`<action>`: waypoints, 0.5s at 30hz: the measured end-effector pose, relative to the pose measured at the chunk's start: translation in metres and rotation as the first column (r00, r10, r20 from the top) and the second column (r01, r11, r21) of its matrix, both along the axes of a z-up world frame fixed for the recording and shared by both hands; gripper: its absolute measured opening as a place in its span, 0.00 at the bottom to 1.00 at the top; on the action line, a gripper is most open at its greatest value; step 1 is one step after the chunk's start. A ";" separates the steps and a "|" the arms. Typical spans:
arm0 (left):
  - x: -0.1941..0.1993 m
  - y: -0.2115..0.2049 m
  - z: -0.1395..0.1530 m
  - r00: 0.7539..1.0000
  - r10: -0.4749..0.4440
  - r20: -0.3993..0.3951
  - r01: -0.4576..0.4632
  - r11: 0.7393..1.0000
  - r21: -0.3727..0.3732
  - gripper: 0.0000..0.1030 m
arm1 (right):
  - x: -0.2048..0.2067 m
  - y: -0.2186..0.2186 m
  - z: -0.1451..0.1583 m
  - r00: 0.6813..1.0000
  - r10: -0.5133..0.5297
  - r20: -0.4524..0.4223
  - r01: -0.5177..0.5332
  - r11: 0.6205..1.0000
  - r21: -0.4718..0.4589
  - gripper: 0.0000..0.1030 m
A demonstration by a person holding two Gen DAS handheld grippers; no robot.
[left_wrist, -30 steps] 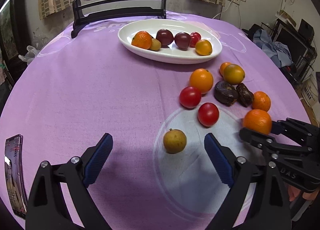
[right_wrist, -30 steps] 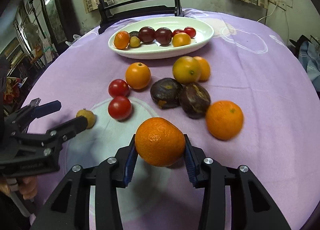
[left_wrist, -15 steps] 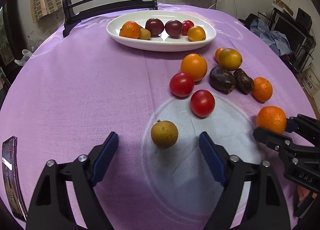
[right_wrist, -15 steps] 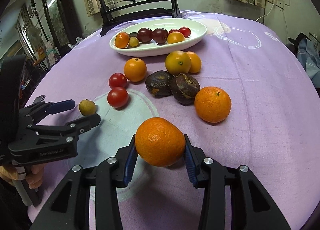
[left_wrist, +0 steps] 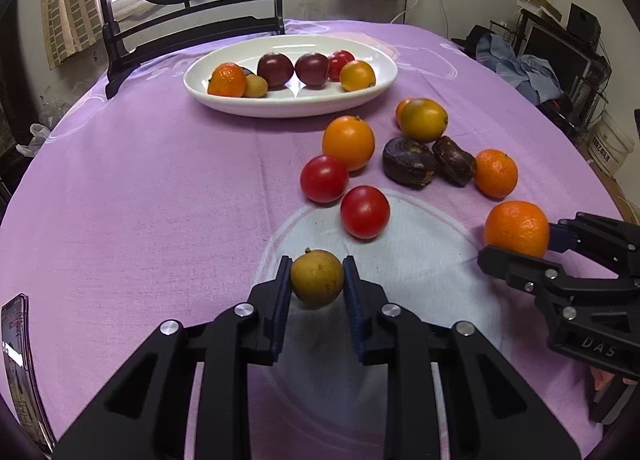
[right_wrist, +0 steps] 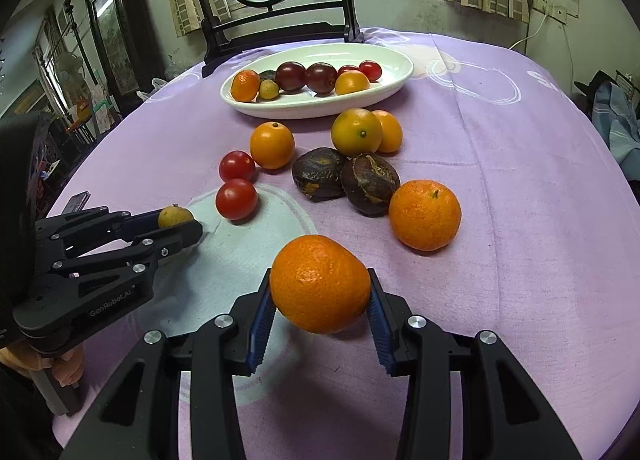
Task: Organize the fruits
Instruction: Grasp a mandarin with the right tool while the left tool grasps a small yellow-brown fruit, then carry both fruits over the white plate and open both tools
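Observation:
My left gripper [left_wrist: 316, 280] is shut on a small yellow-brown fruit [left_wrist: 317, 275] that rests on the pale circle of the purple tablecloth. The right wrist view shows that same fruit [right_wrist: 175, 217] between the left gripper's fingertips [right_wrist: 188, 230]. My right gripper [right_wrist: 320, 302] is shut on a tangerine [right_wrist: 320, 284], held just above the cloth. At the far side stands a white oval plate [left_wrist: 288, 110] with several fruits in a row. Two red tomatoes [left_wrist: 365, 212], oranges [left_wrist: 348, 142] and two dark wrinkled fruits [left_wrist: 410, 167] lie loose between plate and grippers.
A dark wooden chair [left_wrist: 192, 26] stands behind the table. A phone [left_wrist: 14, 340] lies at the near left edge of the table. Another tangerine [right_wrist: 425, 215] sits just right of the dark fruits. Clothes and shelves [left_wrist: 532, 72] are off the right side.
The left gripper's jaws came together from wide apart and now press on the small yellow-brown fruit. The right gripper kept still with the tangerine in it.

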State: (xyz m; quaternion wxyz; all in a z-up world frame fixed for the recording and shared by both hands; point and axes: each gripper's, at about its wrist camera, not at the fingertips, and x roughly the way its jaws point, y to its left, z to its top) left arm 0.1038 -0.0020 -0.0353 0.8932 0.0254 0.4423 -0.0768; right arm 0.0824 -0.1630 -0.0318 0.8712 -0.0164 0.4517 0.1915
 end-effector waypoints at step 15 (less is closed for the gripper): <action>0.000 0.017 0.080 0.993 0.002 0.116 0.002 1.000 -0.030 0.24 | 0.005 0.014 0.055 0.991 0.036 0.125 -0.042 0.998 0.041 0.42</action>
